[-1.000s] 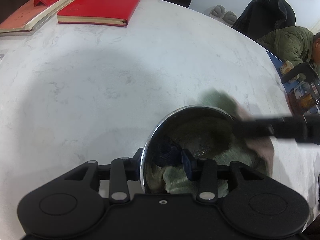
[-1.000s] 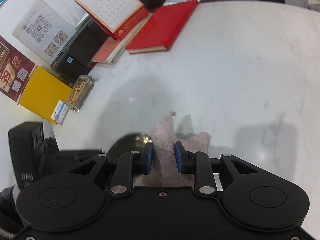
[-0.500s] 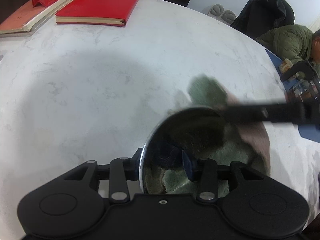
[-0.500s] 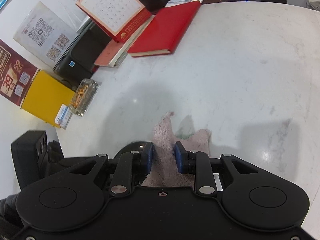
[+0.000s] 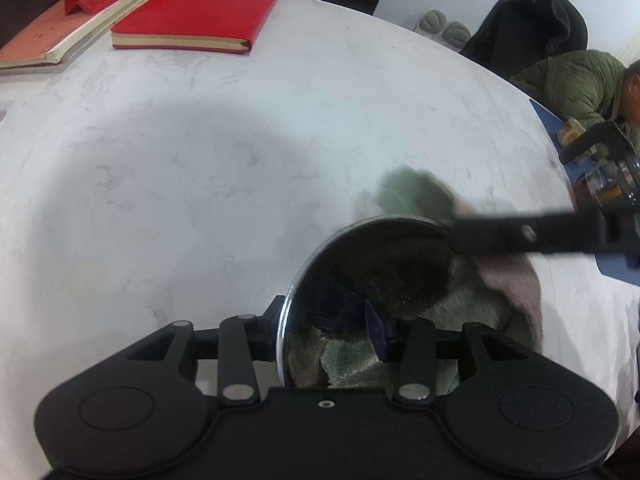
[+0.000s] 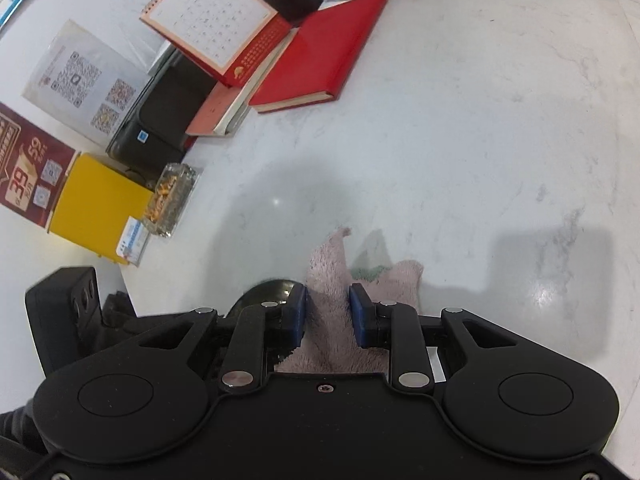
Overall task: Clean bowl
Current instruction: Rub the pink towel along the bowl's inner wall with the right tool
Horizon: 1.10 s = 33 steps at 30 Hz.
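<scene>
Ahead of your grippers the white marble table [image 6: 460, 128] lies bare and wide, so you can pass freely there. Along its far left edge stand a red notebook [image 6: 320, 56], a desk calendar [image 6: 212, 20], a black case [image 6: 160, 120], a yellow box [image 6: 96, 204] and a small clear box [image 6: 170, 196]. On the right edge sits a glass teapot [image 5: 612, 176], with a seated person [image 5: 576, 84] behind it.

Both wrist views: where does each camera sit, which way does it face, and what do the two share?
Left wrist: on the left gripper, looking steeply down at the steel bowl whose rim its fingers straddle; the right gripper's arm crosses in.
Right wrist: on the right gripper, looking down across the marble table; its pads pinch the pink cloth.
Shared: bowl, cloth, table, red notebook.
</scene>
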Motion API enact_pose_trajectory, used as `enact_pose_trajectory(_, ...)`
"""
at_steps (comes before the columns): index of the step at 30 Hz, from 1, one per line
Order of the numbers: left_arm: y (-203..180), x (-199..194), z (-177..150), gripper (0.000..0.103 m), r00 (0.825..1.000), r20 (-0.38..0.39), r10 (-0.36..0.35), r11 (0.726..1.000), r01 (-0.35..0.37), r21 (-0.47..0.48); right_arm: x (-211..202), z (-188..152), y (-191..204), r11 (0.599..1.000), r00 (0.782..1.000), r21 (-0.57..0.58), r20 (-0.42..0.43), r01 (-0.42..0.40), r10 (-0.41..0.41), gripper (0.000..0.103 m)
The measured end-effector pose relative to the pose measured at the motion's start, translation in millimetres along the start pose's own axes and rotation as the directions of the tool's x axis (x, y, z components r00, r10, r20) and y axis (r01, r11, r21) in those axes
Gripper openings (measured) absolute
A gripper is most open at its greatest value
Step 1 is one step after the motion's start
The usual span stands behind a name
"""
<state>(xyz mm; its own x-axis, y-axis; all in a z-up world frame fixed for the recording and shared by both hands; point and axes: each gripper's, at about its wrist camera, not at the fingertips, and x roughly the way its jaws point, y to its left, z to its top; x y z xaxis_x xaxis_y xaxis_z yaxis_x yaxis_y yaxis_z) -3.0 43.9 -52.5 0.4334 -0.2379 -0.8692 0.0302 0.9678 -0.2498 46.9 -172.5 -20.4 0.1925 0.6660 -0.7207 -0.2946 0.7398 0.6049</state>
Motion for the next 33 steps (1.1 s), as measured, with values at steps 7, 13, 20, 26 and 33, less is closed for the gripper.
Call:
enact_pose_trajectory(7, 0, -3, -6, 0.040, 0.998, 0.039, 0.042, 0.997, -0.040, -0.067, -7, -21, -19, 0.995, 0.999, 0.101, -0.036, -0.020, 0.024, 0.024)
enact_pose_trajectory(13, 3, -13, -16, 0.032, 0.996, 0.047, 0.079, 0.986, -0.071, -0.153, 8, 4, -6, 0.999, 0.999, -0.022, -0.045, 0.023, -0.024, 0.024)
enact_pose_trajectory(20, 11, -24, -2, 0.033, 0.990, 0.092, 0.105, 0.988, -0.094, -0.123, 7, 2, -9, 1.000, 0.999, -0.007, -0.041, 0.010, -0.010, 0.024)
enact_pose_trajectory(26, 11, -22, -12, 0.029, 0.996, 0.052, 0.078, 0.989, -0.071, -0.129, 15, 8, -3, 1.000, 1.000, -0.026, -0.024, 0.013, -0.013, 0.024)
enact_pose_trajectory(33, 4, -30, -14, 0.029, 0.993, 0.069, 0.092, 0.994, -0.088, -0.063, 25, 18, 11, 0.992, 0.999, -0.124, -0.038, 0.032, -0.036, 0.024)
